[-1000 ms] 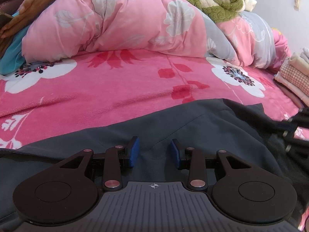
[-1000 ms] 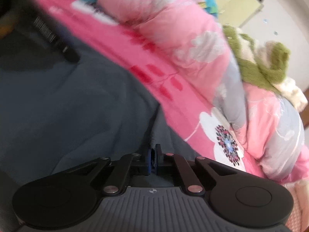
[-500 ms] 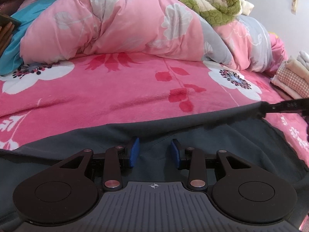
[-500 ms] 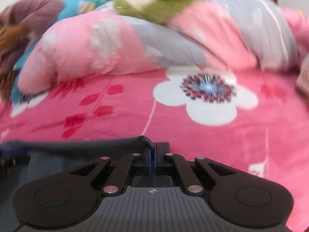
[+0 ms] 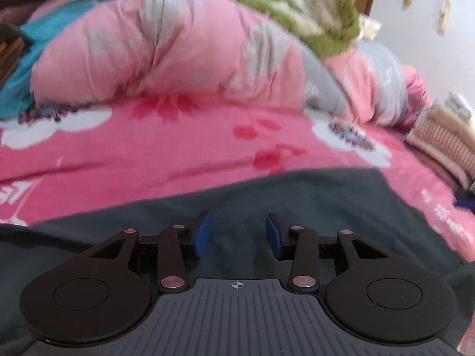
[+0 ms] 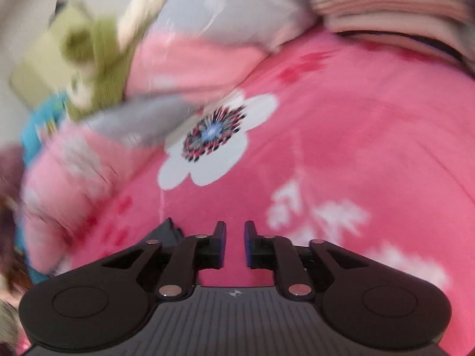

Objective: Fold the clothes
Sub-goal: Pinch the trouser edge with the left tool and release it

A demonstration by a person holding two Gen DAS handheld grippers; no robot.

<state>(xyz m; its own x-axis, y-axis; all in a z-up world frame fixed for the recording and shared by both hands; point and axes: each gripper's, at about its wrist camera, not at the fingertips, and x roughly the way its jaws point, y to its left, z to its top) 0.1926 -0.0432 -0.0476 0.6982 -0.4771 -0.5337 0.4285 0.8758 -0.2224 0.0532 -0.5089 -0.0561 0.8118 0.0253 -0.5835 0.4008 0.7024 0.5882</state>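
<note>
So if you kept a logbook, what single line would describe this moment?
left gripper: open over dark garment | right gripper: open, empty, over pink bedsheet | folded stack: far right

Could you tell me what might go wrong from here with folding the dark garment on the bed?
1. The right gripper is open with nothing between its fingers, so the fold it was carrying may slump or land crooked.
2. The left gripper is open above the dark garment, not pinning it, so the cloth could slide on the pink blanket.
3. Both views are blurred, so any regrasp may miss the hem.
</note>
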